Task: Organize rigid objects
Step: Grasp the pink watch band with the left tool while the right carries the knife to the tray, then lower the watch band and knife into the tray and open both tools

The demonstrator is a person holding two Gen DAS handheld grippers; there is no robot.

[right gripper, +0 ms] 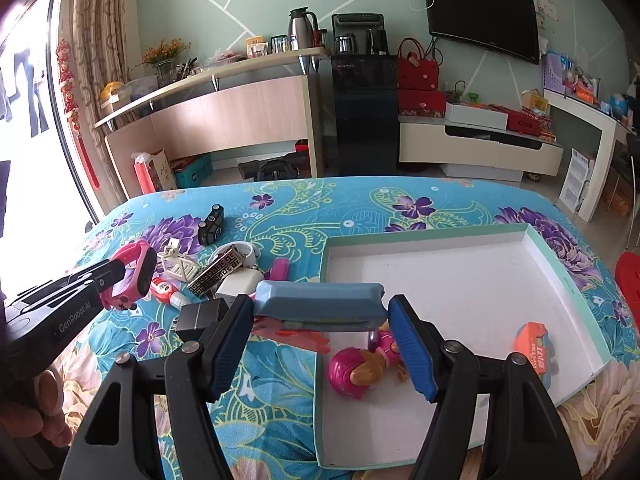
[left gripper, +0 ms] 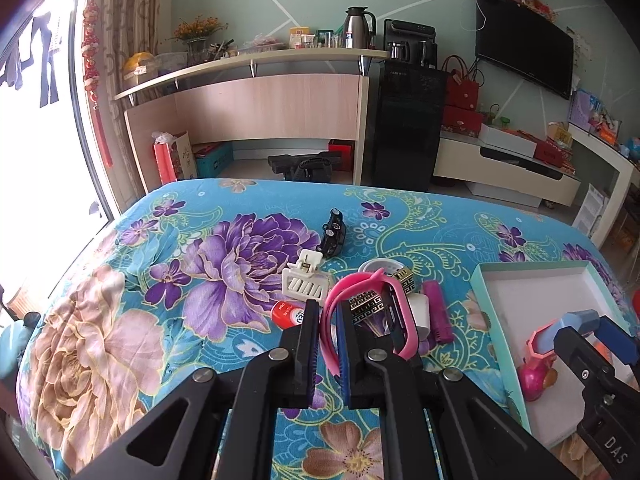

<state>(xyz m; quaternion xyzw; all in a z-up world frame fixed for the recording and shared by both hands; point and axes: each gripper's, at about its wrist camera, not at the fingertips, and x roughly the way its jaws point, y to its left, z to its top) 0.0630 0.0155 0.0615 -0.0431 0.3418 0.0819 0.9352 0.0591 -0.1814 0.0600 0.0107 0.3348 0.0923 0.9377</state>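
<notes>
The carrying surface is a bed covered in a turquoise floral bedspread (left gripper: 140,280) with large purple and peach blooms. Beyond its far edge stand a curved pale wooden counter (right gripper: 224,116) loaded with a steel flask and jars, a black water dispenser (right gripper: 362,112), a low white media cabinet (right gripper: 476,152) and a wall-mounted black television (right gripper: 484,12); a bright window with a patterned curtain lies past the bed's left edge. A shallow white cardboard box lid with mint-green walls (right gripper: 460,272) sits at the bed's right side near the front edge. It holds a pink-haired plastic doll figure (right gripper: 356,372) by its left wall and an orange toy block (right gripper: 534,346) by its right wall. A heap of small items lies just left of the box: a white plastic clip (left gripper: 306,280), a black toy car (left gripper: 332,234) further back, a purple rectangular lighter (left gripper: 438,316), a red-and-white tube (right gripper: 168,292), and a black-and-gold patterned ring (right gripper: 218,272). The left gripper (left gripper: 328,344) has its fingers nearly closed, pinching a pink rubber watch strap (left gripper: 394,312) raised above the heap. The right gripper (right gripper: 320,328) has its fingers spread wide, clasping a blue faceted oblong case (right gripper: 320,300) end to end over the box's left wall.
</notes>
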